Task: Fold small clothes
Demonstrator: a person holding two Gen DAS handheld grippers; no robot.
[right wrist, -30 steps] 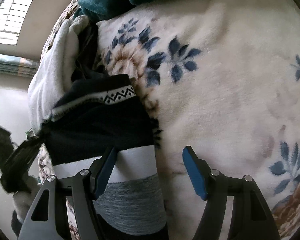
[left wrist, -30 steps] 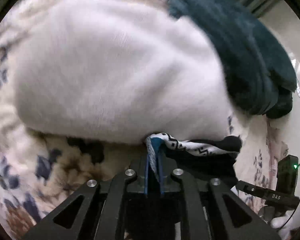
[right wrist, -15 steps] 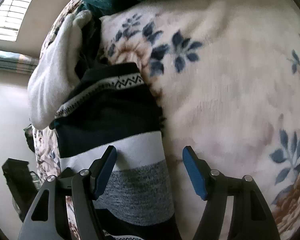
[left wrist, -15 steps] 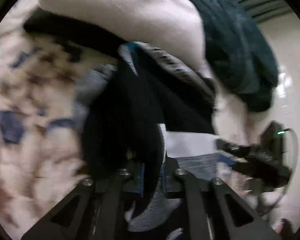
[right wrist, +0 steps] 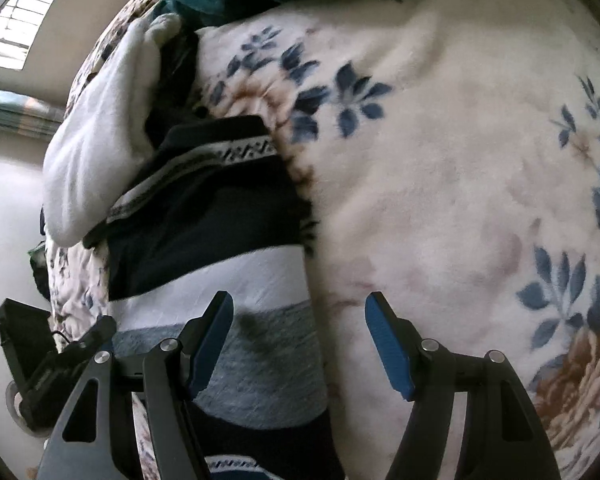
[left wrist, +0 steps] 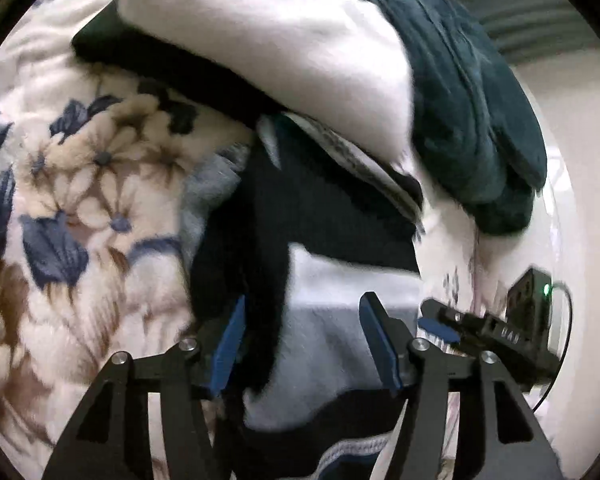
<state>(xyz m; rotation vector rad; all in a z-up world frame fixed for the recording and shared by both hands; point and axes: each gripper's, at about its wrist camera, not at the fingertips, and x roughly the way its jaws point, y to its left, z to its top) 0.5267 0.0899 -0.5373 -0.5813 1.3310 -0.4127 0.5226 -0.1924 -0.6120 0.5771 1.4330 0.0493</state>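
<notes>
Now both tongs, left and right, gape over the seemingly ungripped striped garment.

1. The right gripper, its jaws spread wide, is being held over the striped garment.
2. The garment is being supported by the floral blanket, beside a white cloth.
</notes>
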